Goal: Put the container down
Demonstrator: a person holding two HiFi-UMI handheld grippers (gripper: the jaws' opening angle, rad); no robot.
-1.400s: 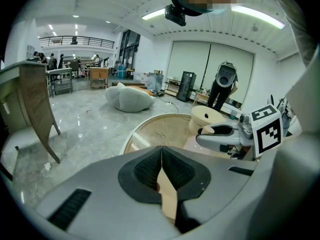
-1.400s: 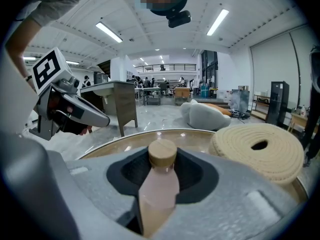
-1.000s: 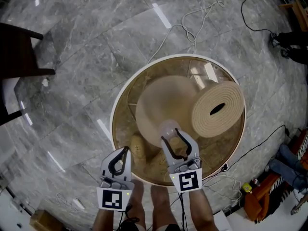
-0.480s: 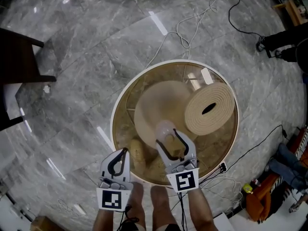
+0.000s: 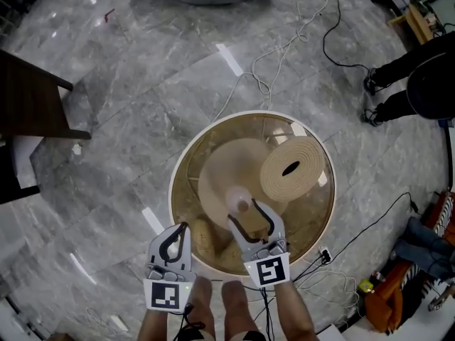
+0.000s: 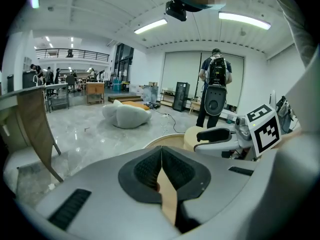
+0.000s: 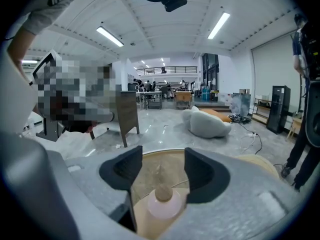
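A pale pink, round container (image 5: 239, 200) with a cork-coloured stopper stands on the round glass table (image 5: 186, 163). My right gripper (image 5: 249, 212) is open, its jaws wide apart on either side of the container and its pads clear of it. In the right gripper view the container (image 7: 161, 204) sits low between the two dark pads (image 7: 124, 171) with a gap on each side. My left gripper (image 5: 174, 237) hangs at the table's near edge, shut, with nothing in it; its pads (image 6: 150, 169) meet.
A woven coil disc (image 5: 291, 169) lies on the table's right half. Woven lumps (image 5: 203, 234) show near the left gripper. A dark chair (image 5: 32, 98) stands at the left. Cables (image 5: 284, 48) trail across the marble floor, and a person (image 5: 419, 77) stands at the right.
My right gripper's jaws have spread wider and let go of the container, which stays standing on the table. The head view has pulled back. The left gripper has not moved.
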